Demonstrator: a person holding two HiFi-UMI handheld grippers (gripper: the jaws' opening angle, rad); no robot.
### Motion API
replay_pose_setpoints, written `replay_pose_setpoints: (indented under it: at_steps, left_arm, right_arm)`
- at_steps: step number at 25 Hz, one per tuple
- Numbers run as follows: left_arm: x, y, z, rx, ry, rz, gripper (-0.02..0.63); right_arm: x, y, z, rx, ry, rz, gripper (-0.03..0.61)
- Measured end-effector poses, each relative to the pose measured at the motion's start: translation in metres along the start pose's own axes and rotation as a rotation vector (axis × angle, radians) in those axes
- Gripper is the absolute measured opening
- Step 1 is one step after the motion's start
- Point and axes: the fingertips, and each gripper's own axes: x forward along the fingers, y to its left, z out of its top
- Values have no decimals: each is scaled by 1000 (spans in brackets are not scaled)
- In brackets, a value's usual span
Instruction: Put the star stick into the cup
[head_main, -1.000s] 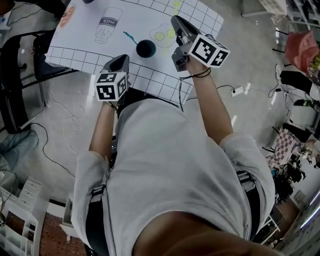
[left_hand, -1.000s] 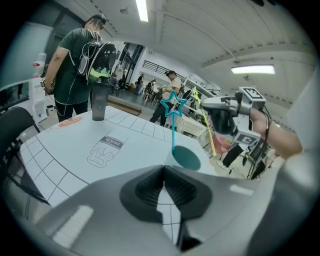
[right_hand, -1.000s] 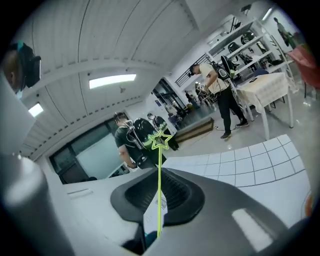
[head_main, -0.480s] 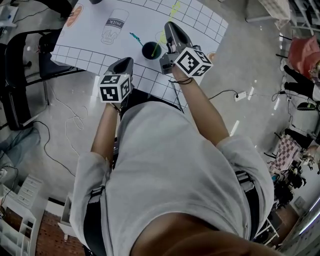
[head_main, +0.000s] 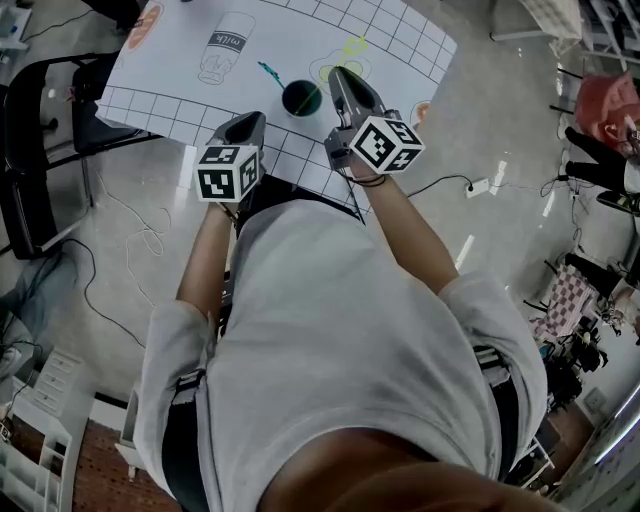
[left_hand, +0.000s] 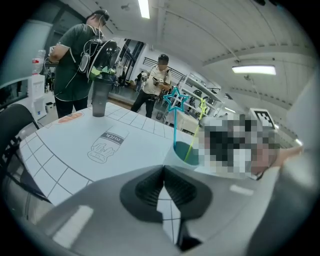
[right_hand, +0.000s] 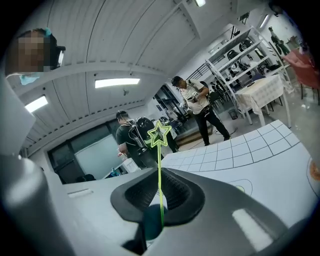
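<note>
Green star stick (right_hand: 159, 152) stands pinched between fingers (right_hand: 183, 193) of right gripper (right_hand: 160, 176).

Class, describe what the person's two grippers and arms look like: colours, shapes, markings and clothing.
The left gripper and right gripper have grey bodies that taper like wedges. Each carries a white cube printed with black square markers. Their fingers are dark, with ribbed inner faces. The person wears a pale short-sleeved shirt and dark bands round the right wrist.
</note>
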Motion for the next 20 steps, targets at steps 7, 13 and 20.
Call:
replay_pose_setpoints:
  at_steps: [7,13,20]
  left_arm:
    - [5,-5,8,18,-17,16,3]
    - [6,-16,10,27,-32,25,3]
    - [4,-26,10,19,-52,40,3]
  right_arm:
    - [-10,-2,-25,-6,72,-6,17]
    - [-13,-2,-42,-17,132,6,18]
    - [-18,-3,-52,-47,207,27,78]
